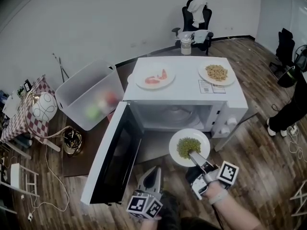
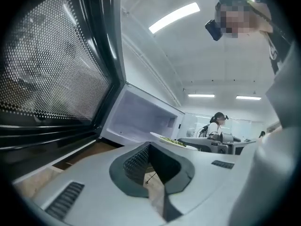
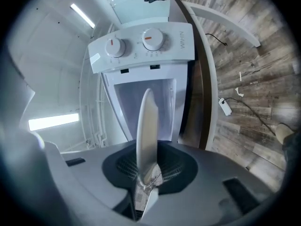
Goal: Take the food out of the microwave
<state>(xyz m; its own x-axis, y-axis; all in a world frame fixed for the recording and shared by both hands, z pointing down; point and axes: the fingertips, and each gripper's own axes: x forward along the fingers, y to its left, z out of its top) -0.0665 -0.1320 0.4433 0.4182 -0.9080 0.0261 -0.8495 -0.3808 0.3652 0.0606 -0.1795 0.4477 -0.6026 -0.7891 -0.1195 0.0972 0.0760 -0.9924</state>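
A white microwave stands with its door swung wide to the left and its cavity showing nothing inside. Just outside the opening, a white plate heaped with green food hangs level, with my right gripper shut on its near rim. The right gripper view shows that plate edge-on between the jaws, with the control panel behind. My left gripper sits low beside the door, shut and holding nothing. In the left gripper view the door fills the left and the plate shows beyond.
On the microwave's top sit a plate of shrimp and a plate of yellow grains. A clear plastic bin stands to the left, an office chair behind. A person stands at the right edge. Cables lie on the wooden floor.
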